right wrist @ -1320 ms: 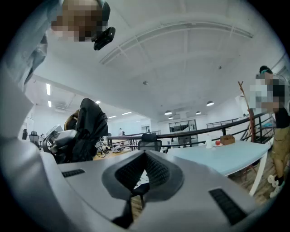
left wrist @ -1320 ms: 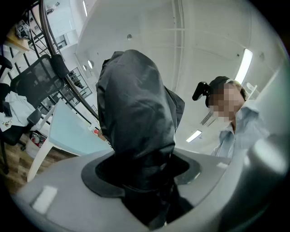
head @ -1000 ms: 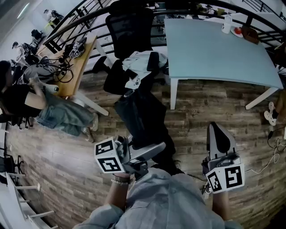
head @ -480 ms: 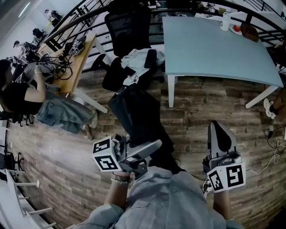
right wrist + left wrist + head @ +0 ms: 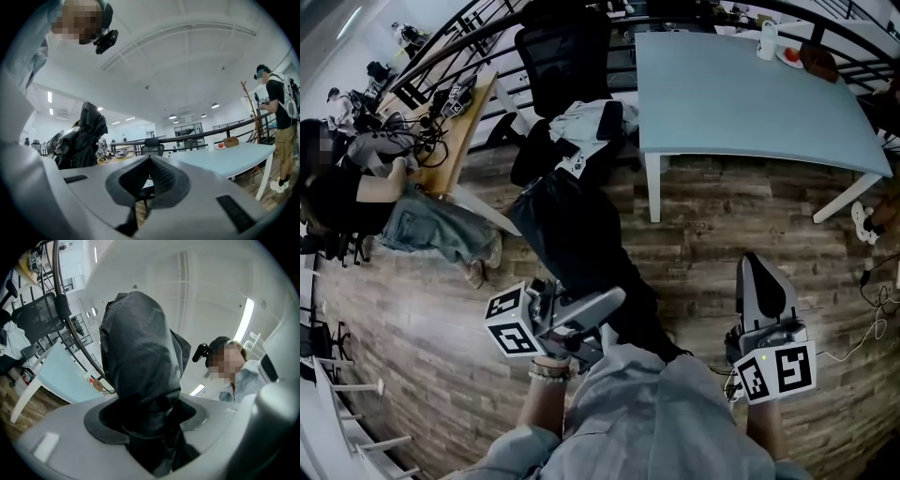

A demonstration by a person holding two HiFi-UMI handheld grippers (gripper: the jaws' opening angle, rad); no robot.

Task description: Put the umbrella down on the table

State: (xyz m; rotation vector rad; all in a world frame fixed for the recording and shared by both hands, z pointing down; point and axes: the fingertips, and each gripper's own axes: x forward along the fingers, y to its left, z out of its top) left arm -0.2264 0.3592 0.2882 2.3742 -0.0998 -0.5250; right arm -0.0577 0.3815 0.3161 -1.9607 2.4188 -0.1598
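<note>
**Left claw** (image 5: 146,423): clenched on the umbrella (image 5: 138,352), with both pads pressed into dark folded cloth near one end. In the head view this left claw (image 5: 598,307) sits low and left, close to the person's body.

**Right claw** (image 5: 150,176): closed on nothing, pads meeting. In the head view the right claw (image 5: 759,277) is held well apart from the left one.

**Umbrella** (image 5: 577,234): runs forward from the left claw, carried above the wooden floor (image 5: 722,225). Its far end points toward a black chair (image 5: 567,47). It is not yet on the pale blue surface (image 5: 750,94), which lies ahead and to the right.

**Judged handling:** probably light, with a stiff shaft inside soft, loose cloth. The cloth may slide or bunch under the pads, and the long free end is likely to swing. The firmest hold is probably where the pads bear on the shaft or handle rather than on cloth alone.
</note>
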